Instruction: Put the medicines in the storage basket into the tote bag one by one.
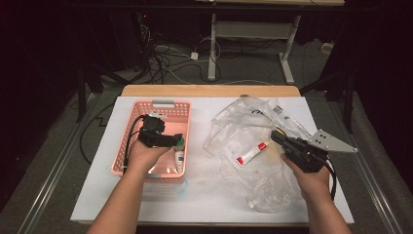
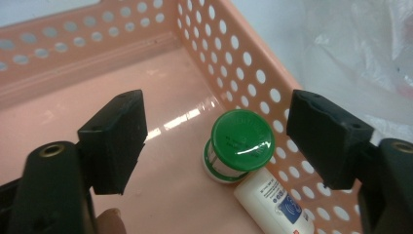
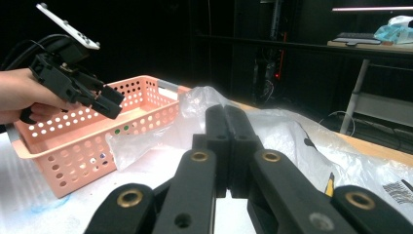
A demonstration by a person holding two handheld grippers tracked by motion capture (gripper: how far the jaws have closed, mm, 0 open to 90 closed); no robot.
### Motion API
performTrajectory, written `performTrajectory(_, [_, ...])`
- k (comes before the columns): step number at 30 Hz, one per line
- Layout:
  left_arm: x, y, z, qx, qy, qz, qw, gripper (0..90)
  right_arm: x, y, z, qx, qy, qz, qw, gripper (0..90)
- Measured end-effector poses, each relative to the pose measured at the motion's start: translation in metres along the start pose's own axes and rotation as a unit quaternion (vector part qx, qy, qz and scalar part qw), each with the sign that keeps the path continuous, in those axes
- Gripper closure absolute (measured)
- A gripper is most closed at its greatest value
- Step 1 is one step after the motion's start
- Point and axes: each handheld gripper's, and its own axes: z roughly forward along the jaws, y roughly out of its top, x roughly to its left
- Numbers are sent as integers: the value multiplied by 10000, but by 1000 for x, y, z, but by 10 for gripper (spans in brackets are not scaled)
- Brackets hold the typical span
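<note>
I see a pink basket (image 1: 127, 146) on the left of the white counter (image 1: 204, 190); a green-capped bottle (image 2: 239, 146) lies inside against its right wall. To the right, a red-capped tube (image 1: 252, 154) rests on a crumpled clear plastic bag (image 1: 234, 124).

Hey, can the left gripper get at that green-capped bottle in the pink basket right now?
Probably yes: the left gripper hangs over the green-capped bottle with jaws open and nothing between them.
</note>
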Motion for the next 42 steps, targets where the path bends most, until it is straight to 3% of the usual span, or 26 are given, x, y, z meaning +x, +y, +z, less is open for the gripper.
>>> performTrajectory(5, [-2, 3, 7, 274, -155, 95, 9995, 272, 1, -1, 1, 6, -1, 8, 10000, 900])
performTrajectory(9, [-5, 5, 14, 512, -148, 222, 9983, 313, 1, -1, 1, 6, 3, 14, 10000, 900])
performTrajectory(17, [-4, 7, 27, 831, -139, 262, 9961, 368, 1, -1, 1, 30, 7, 26, 10000, 900])
performTrajectory(33, [-4, 11, 43, 1141, -35, 412, 9926, 476, 0, -2, 2, 53, 6, 6, 10000, 900])
performTrajectory(42, [-4, 11, 46, 1131, 3, 447, 9926, 494, 0, -2, 2, 45, -9, -14, 10000, 900])
